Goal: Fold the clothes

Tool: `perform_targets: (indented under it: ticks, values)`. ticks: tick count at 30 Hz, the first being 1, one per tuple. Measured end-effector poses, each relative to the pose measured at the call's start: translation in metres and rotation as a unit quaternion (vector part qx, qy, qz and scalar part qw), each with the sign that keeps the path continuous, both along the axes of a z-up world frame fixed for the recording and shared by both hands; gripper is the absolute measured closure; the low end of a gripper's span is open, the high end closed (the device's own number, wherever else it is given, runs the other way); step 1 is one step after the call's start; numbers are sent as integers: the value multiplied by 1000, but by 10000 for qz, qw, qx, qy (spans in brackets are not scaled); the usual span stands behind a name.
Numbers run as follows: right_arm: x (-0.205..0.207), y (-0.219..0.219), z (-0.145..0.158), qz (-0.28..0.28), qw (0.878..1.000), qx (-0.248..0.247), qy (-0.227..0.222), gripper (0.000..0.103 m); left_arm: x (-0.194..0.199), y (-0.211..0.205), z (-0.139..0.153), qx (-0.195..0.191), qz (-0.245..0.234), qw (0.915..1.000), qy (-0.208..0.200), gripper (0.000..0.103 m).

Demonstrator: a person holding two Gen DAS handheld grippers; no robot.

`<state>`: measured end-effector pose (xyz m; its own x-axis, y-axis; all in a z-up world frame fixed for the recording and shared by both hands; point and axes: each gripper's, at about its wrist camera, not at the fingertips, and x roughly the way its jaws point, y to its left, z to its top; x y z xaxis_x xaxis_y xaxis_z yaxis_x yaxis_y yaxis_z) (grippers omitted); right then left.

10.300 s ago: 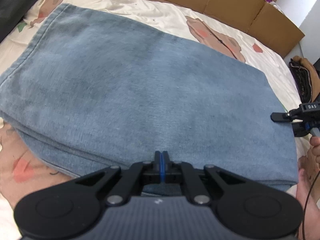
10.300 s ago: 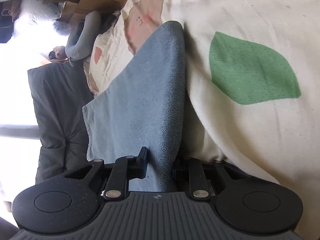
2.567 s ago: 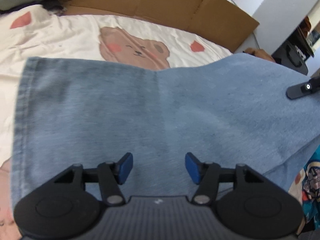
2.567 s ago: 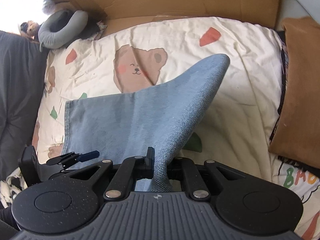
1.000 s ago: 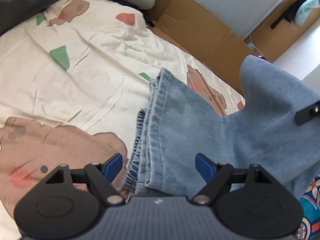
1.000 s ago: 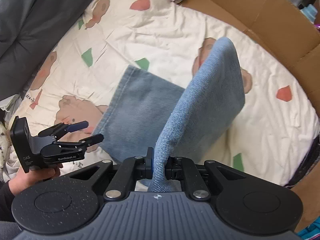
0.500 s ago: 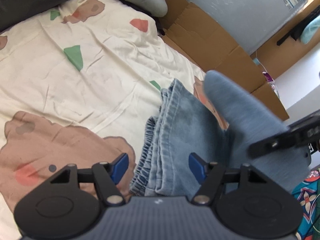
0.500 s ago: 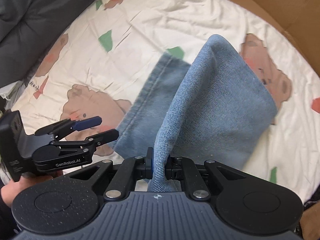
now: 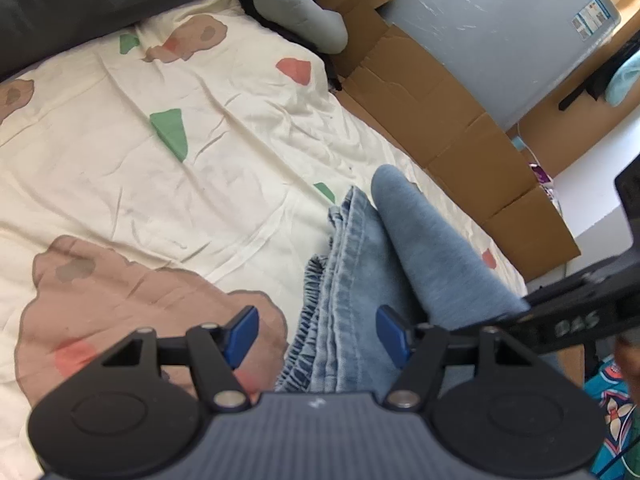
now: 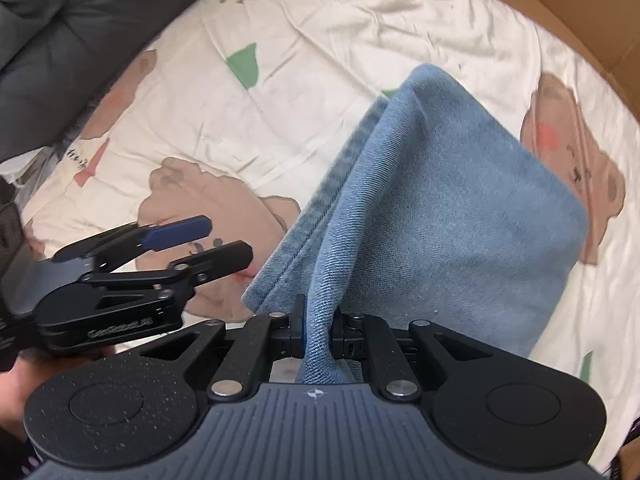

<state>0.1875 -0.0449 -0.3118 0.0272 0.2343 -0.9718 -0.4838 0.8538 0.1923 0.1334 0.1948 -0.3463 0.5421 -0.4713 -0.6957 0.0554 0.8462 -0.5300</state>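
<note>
The bed (image 9: 224,168), under its cream bear-print sheet, serves as the folding surface, which is why the jeans (image 10: 460,208) lie spread on it directly ahead of both tools. The denim is already doubled into a stack. Its hems and elastic waistband sit just in front of the left tool (image 9: 318,330), and the upper layer rises in a rounded loop beyond the right tool (image 10: 320,322). That loop stands because the right tool is clamped tight on the denim's end and, by my reading, carries it over the stack to lay down another fold. The left tool has its blue-padded fingers (image 9: 242,330) apart, having just narrowed somewhat, with the layered edge between them but untouched. It seems poised to pin or square the stack. Cardboard (image 9: 460,136) lines the bed's far side, beyond both tools.
</note>
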Motion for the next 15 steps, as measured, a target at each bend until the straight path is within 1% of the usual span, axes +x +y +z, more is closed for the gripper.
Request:
perform_targets:
  ticks: [1,3,5,6,7,8,11,15]
  values:
    - [-2,2,-6,20,10000,-3,-23,96,1,1,0,12,9,10000,11,36]
    - [-4,4,-16,-38,10000,59,-21,91,2,3,1,25,24,10000,19,36]
    - [-5,1,-21,-199,9995,238,60,78,2,6,5,47,23,10000,-15,36]
    - [-6,0,-23,-268,9991,327,98,75,2,8,7,67,18,10000,-34,36]
    - [-7,-1,-24,-299,9987,397,138,69,2,9,9,81,18,10000,-51,36]
    - [-8,-2,-23,-310,9983,461,191,67,3,10,10,87,23,9999,-68,36]
    - [-9,-11,-16,-477,9954,753,358,67,3,11,15,92,34,9999,-121,36]
    - [-12,-25,-3,-799,9874,1263,513,67,3,7,20,45,22,9999,-144,36]
